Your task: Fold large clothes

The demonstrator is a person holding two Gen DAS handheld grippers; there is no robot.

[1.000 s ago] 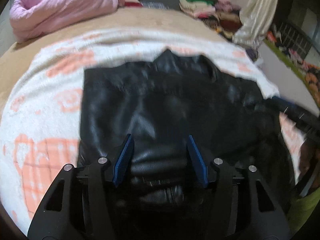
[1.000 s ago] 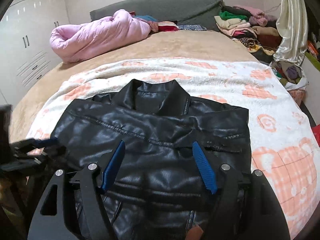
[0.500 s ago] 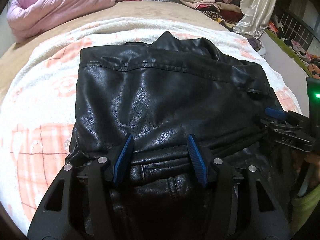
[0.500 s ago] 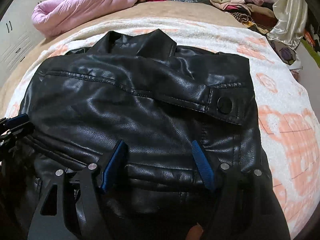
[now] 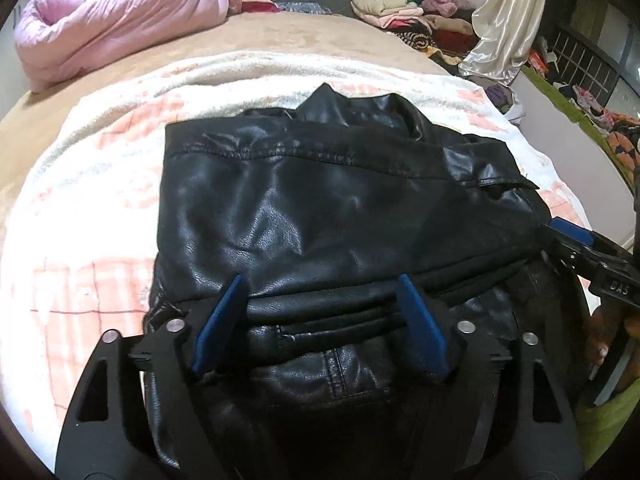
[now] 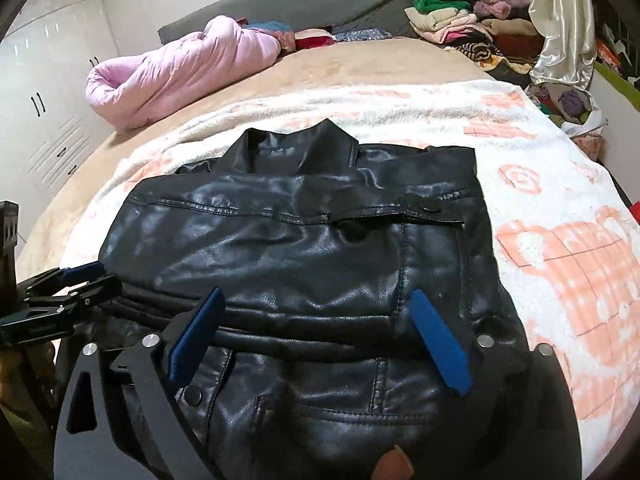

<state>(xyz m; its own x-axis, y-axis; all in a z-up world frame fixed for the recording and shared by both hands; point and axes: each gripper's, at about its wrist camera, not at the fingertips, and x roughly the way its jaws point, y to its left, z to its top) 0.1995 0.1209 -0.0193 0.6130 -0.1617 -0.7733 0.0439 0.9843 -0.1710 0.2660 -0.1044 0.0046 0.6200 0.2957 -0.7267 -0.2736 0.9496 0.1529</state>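
Nearest you, your left gripper (image 5: pixel 320 320) stands spread, its blue pads (image 5: pixel 218 324) either side of the folded near edge of the black leather jacket (image 5: pixel 320 208). Its jaws have just been opening; the jacket's hem fold lies between them, and the pads do not press it

Your right gripper (image 6: pixel 316 336) is also spread wide, jaws just opened further, with the jacket's near fold below and between the pads (image 6: pixel 440 340), not clamped. A fingertip (image 6: pixel 394 466) shows at the bottom edge of the right wrist view

Each gripper shows at the edge of the other's view, both at the jacket's near edge: the right at the jacket's right side, the left at its left side

The jacket lies folded on a white blanket with orange print (image 6: pixel 560 248), collar (image 6: pixel 304 148) pointing away from you. A snap tab (image 6: pixel 428 208) lies across the upper right part. Seam line runs across the top panel

Blanket covers the near half of the bed; beyond it, the tan bed cover (image 6: pixel 360 64)

Further back: a rolled pink quilt (image 6: pixel 180 76) at left, a grey headboard cushion (image 6: pixel 304 4) behind it, a pile of folded clothes (image 6: pixel 460 24) at right, a cream satin cloth (image 6: pixel 560 20) hanging at far right. White cupboards (image 6: pixel 44 92) at far left
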